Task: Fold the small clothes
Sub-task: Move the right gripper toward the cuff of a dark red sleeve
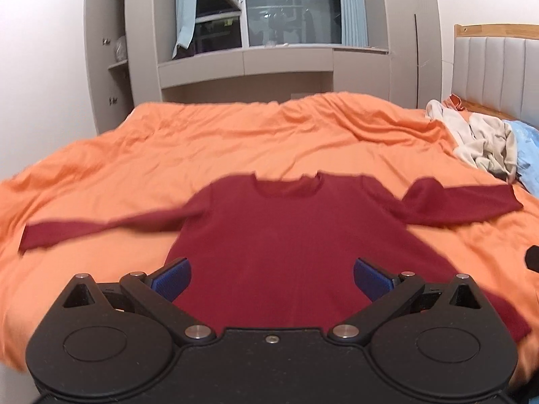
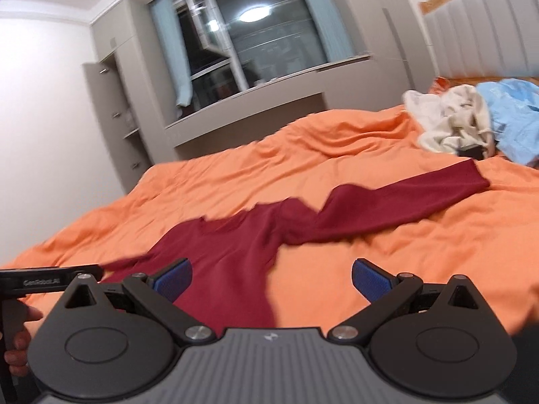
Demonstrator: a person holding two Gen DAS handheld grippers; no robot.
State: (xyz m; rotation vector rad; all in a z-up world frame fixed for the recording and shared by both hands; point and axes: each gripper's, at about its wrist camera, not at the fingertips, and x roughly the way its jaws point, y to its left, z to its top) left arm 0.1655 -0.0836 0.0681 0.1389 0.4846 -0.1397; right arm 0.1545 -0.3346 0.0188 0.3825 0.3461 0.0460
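Where orange sheet rumples, maroon sweater flat

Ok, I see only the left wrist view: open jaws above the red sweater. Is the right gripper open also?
Observer: Yes, the right gripper is open and holds nothing.
Operator: Over what is it?
Observer: Over the red sweater's right edge; one finger is above cloth, the other above the orange duvet.
Operator: Is my hand visible?
Observer: Yes, a hand holds the left gripper's handle, at the right wrist view's left edge.
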